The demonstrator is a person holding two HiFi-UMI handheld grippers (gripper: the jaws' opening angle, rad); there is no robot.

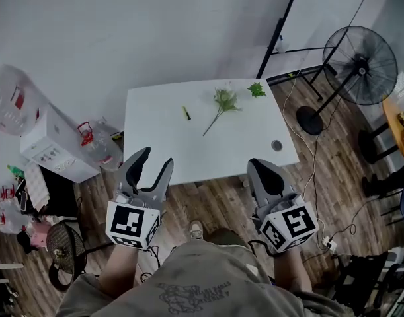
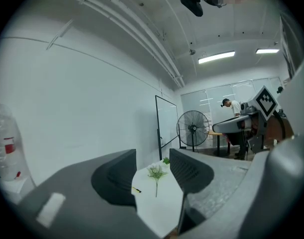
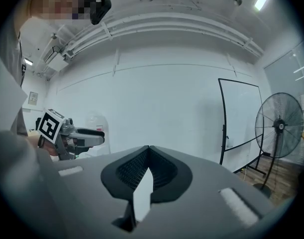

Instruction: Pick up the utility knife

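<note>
Left gripper: jaws wide apart, nothing between them. It is held off the table, short of the near edge and toward the near-left corner. In the left gripper view the tabletop shows through the gap.

Right gripper: jaws closed, tips meeting, nothing held. It is also short of the near edge, toward the near-right corner.

Utility knife: a small yellow-and-dark item lying flat on the left half of the tabletop, nearer the far edge than the near one. It is well apart from both grippers.

Flower sprig: lies right of the knife, head toward the far edge. A green leaf sits at the far edge. A small round dark object lies by the right edge.

Floor fan: stands beyond the right edge.
</note>
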